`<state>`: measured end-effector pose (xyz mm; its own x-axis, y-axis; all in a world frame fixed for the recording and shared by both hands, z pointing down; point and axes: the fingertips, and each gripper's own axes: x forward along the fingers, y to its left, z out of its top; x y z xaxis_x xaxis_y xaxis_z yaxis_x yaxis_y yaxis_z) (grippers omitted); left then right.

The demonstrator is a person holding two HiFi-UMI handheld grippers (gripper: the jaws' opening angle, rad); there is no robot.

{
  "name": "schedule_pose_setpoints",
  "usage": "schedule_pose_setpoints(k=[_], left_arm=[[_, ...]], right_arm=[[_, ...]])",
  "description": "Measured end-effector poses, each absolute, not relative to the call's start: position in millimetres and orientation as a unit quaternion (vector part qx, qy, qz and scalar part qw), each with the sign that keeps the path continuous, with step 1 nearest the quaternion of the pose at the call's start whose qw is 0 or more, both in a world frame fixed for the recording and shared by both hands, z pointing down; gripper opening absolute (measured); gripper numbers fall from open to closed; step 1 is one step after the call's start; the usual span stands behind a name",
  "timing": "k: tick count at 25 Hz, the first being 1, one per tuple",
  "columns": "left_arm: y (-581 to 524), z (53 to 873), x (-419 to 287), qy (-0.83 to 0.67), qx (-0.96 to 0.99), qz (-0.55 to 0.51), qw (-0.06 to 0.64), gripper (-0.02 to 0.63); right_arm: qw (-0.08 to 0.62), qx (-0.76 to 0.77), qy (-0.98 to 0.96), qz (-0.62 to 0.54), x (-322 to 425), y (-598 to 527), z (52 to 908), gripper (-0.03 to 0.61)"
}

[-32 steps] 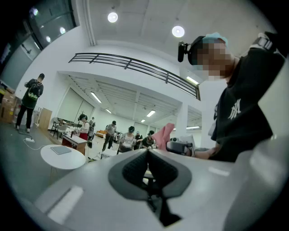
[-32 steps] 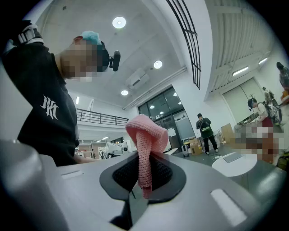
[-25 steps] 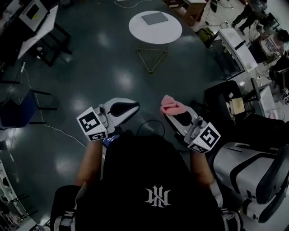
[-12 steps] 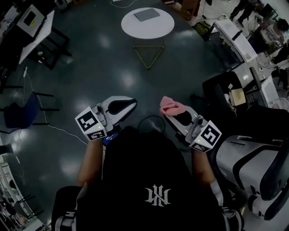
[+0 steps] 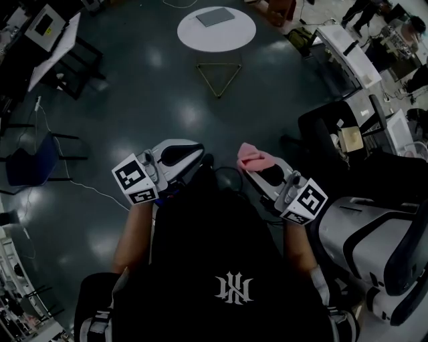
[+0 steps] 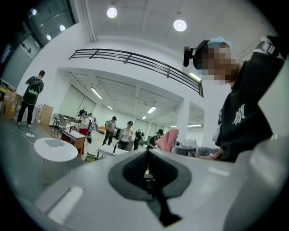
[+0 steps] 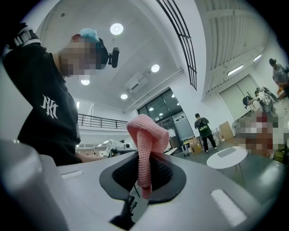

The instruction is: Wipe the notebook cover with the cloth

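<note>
Though left tongs (image 6: pixel 146 152) clenched empty, pink knitted cloth (image 7: pixel 145 133) pinched upright in right tongs (image 7: pixel 143 159).

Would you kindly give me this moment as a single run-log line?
left gripper: shut, empty | right gripper: shut on pink cloth | notebook: on round white table, apart from both grippers | wiping: not begun

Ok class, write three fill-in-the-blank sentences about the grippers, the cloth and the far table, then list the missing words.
1. The right gripper is shut on a ____ cloth.
2. The left gripper has its fingers together and holds ____.
3. The notebook lies on a ____ white table.

Missing words: pink; nothing; round.
</note>
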<state>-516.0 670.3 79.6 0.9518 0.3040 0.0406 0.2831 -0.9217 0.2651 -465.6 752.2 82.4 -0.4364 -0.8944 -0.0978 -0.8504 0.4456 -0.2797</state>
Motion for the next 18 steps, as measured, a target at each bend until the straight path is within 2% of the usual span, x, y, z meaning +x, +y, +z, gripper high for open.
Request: schedule_pose_setpoints(k=[7,18], left_arm=[[669.9,77.8,-491.2,0.179,0.973,0.039,0.138,0.003],[658.3,85.6,-396.3,0.242,0.955,0.032,0.167,0.003]], right_arm=[[0.117,-0.551,0.821,-0.090,-441.1,760.1,82.8,0.032],[0.107,-0.602,0.783,-0.114,-369.8,757.4,92.4,0.032]])
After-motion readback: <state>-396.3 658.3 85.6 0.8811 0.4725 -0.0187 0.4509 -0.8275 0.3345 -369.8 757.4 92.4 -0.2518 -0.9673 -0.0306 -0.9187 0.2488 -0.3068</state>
